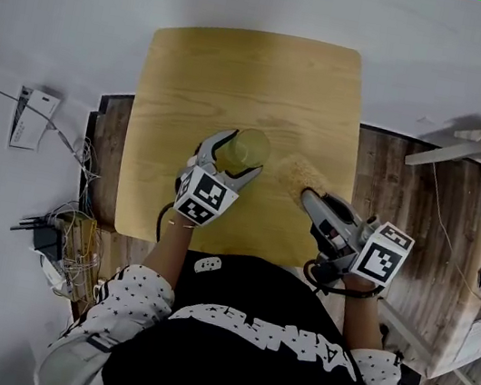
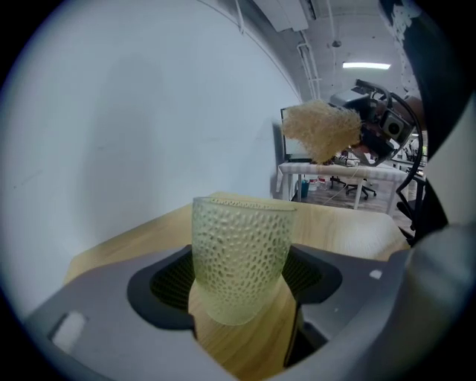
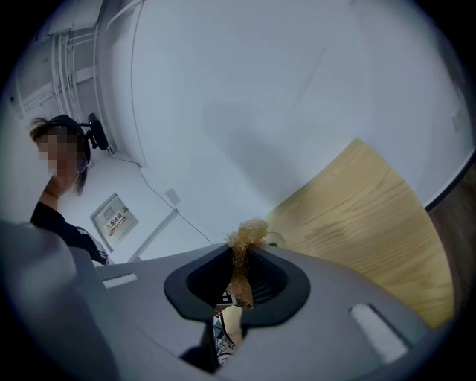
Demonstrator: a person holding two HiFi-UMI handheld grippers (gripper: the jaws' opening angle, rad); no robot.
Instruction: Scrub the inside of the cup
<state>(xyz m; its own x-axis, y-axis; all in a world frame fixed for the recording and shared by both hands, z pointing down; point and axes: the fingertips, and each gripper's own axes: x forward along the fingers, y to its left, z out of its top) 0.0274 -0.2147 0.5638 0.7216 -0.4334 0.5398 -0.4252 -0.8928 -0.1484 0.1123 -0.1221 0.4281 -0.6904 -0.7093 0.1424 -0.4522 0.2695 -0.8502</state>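
Item: cup (image 1: 246,149), pale yellow-green, translucent, dimpled wall; stands mouth-up near the middle of the wooden table (image 1: 242,77). Left gripper (image 1: 234,159): jaws set wide, pads closed on the cup's lower wall from both sides. Right gripper (image 1: 307,195): jaws narrow, pinching a tan fibrous scrubber (image 1: 297,174), held just right of the cup and not yet inside it. Handling, as judged: cup rigid, light, probably glass and breakable; the dimples aid grip. Best held low on the wall, leaving the mouth free. Scrubber soft, compressible.
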